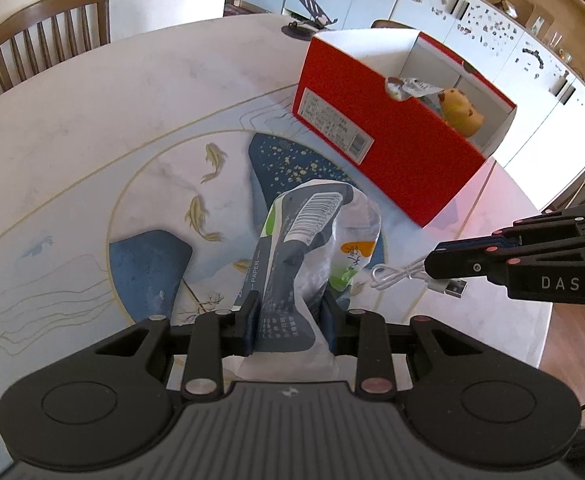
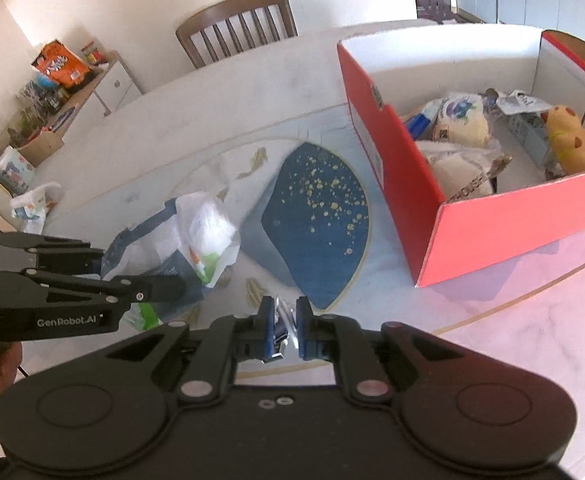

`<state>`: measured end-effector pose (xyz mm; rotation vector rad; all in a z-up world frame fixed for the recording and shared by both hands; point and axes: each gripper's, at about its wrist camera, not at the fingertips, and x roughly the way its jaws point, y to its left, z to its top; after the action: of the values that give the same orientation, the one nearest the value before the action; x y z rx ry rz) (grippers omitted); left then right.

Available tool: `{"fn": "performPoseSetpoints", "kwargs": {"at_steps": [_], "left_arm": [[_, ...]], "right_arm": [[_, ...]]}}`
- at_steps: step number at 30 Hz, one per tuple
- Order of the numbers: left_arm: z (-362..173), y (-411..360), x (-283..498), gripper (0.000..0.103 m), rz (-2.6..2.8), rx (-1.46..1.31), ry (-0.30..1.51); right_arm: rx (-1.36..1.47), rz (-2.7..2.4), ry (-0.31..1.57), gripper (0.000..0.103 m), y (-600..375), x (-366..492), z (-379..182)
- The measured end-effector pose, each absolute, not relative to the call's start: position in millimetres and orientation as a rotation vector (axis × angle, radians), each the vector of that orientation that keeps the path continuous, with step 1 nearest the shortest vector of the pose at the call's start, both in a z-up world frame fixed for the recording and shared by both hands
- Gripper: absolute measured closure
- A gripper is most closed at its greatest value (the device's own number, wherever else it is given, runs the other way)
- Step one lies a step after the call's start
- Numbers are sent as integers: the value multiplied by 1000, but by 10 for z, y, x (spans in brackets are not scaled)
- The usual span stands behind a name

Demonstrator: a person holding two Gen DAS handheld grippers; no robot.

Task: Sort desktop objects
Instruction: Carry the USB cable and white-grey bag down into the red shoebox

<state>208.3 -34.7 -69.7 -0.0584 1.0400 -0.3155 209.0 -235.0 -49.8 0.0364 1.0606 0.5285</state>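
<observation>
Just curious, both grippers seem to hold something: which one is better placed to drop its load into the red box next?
Probably the right gripper: its cable is small and the box lies nearer its side. The left holds a bulkier bag.

Round tabletop (image 1: 92, 92), pale marble look, gold ring lines, painted fish, dark blue gold-speckled patches at centre. Open red box (image 1: 376, 132) sits on it at 1 o'clock from centre. Dark tablet stand (image 1: 312, 14) on far edge, 12 o'clock. White cable (image 1: 392, 276) at 4 o'clock, whether it touches surface unclear.
</observation>
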Motion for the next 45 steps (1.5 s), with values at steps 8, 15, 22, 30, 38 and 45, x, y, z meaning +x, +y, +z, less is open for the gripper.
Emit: {"fn": "performPoseSetpoints", "kwargs": {"at_steps": [8, 15, 22, 30, 38, 45], "left_arm": [[-502, -455, 2027, 74, -319, -45, 1030], [-247, -596, 2052, 74, -333, -45, 1005], [-27, -808, 2121, 74, -367, -12, 956], [159, -1067, 2258, 74, -393, 38, 919], [257, -1386, 2410, 74, -414, 93, 898], [272, -1650, 2588, 74, -428, 141, 900]], "right_arm": [[62, 534, 996, 93, -2486, 2071, -214], [93, 526, 925, 93, -2667, 2090, 65], [104, 505, 863, 93, -2885, 2159, 260], [99, 478, 800, 93, -3131, 2278, 425], [103, 452, 776, 93, -3402, 2411, 464], [103, 432, 769, 93, -3619, 2548, 457]]}}
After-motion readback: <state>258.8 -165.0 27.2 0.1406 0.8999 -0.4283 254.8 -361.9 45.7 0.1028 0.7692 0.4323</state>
